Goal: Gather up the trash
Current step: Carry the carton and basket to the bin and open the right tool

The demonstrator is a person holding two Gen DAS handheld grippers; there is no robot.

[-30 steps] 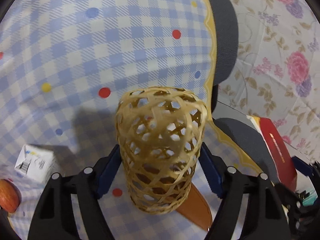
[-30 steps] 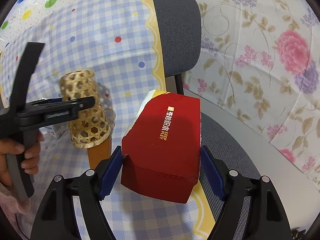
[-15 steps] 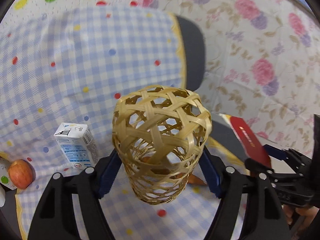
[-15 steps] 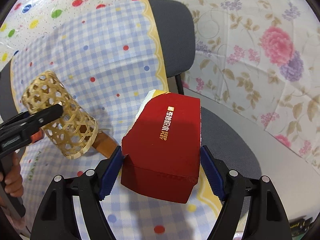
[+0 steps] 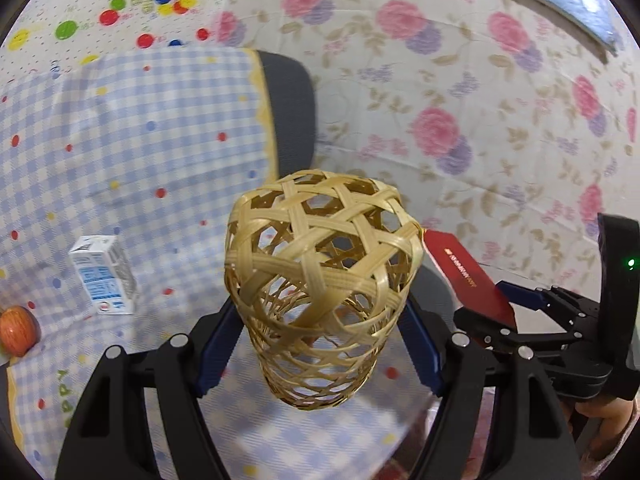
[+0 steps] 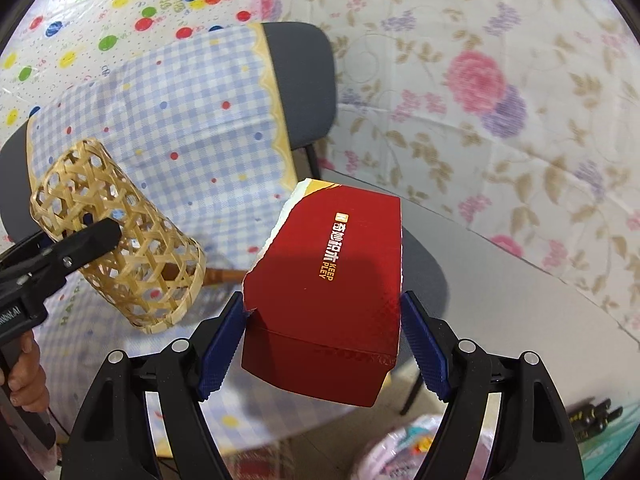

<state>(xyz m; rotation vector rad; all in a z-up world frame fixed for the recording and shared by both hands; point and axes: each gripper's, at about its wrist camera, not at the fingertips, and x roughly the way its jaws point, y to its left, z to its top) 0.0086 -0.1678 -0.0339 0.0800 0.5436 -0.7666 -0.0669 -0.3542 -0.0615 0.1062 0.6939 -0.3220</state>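
A blue-and-white checked tablecloth (image 5: 132,128) with coloured dots and a yellow scalloped edge covered the table, and a grey chair (image 6: 300,80) stood at its far edge against a floral sheet (image 6: 500,92) backdrop. A red apple (image 5: 17,330) lay near the cloth's left edge. A white sheet (image 5: 100,4) printed with bright coloured dots hung behind the table, left of the floral one.

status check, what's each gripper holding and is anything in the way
Left gripper shut on woven basket, held above the table. Right gripper shut on red box. Milk carton, apple on table, neither blocking.
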